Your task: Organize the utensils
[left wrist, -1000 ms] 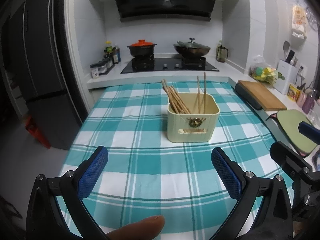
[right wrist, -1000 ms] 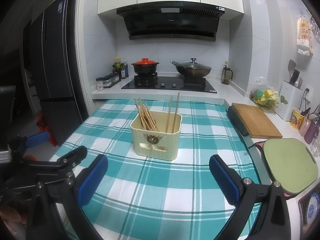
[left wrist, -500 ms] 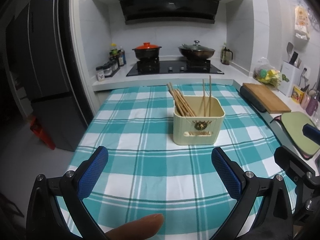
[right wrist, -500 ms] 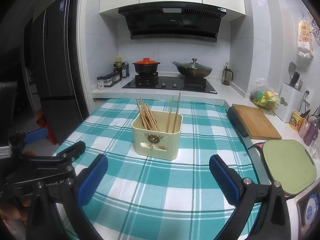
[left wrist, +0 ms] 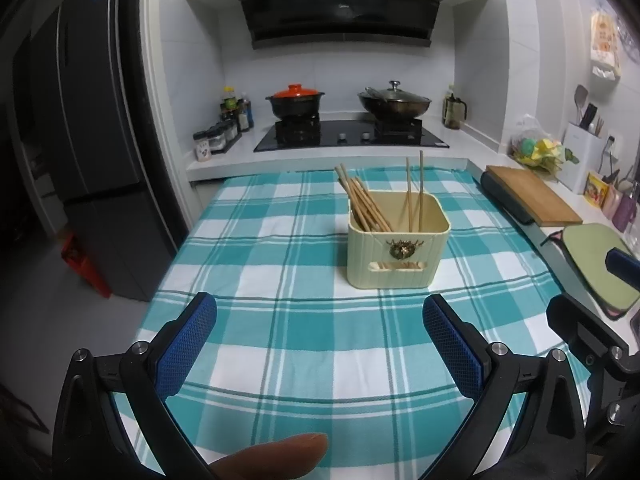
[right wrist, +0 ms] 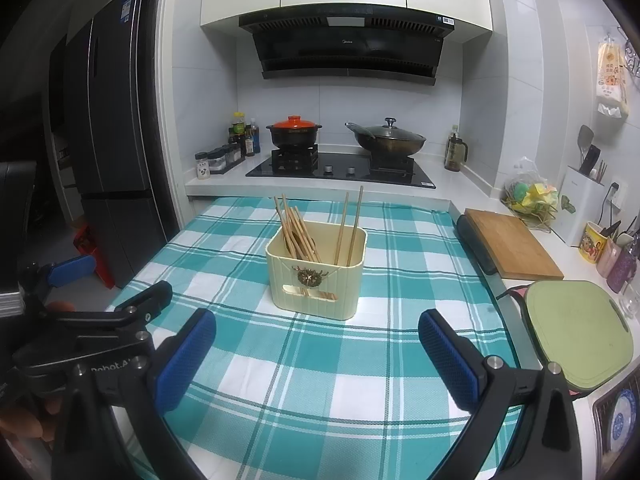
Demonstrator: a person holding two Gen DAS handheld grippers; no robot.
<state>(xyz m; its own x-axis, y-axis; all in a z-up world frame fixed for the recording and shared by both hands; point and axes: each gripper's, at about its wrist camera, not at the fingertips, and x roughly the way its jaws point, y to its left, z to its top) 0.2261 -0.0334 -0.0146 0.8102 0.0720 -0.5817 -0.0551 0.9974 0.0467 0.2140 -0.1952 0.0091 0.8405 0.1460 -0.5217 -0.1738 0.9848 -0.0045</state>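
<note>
A cream utensil box (left wrist: 398, 258) (right wrist: 316, 282) stands on the teal checked tablecloth (left wrist: 280, 332) (right wrist: 304, 360). Several wooden chopsticks (left wrist: 362, 204) (right wrist: 298, 234) lean in its left side, and two more (left wrist: 414, 192) (right wrist: 348, 226) stand upright at its right. My left gripper (left wrist: 320, 344) is open and empty, held above the cloth in front of the box. My right gripper (right wrist: 316, 358) is open and empty too, also short of the box. The left gripper shows at the left of the right wrist view (right wrist: 100, 320).
A stove with an orange-lidded pot (left wrist: 295, 100) and a wok (left wrist: 394, 100) sits behind the table. A wooden cutting board (right wrist: 512, 242) and a green board (right wrist: 576, 332) lie on the right counter. A dark fridge (left wrist: 88, 152) stands at the left.
Both grippers have drawn back and tilted up a little; the box sits slightly farther away and more to the right in the left wrist view. Both stay open.
</note>
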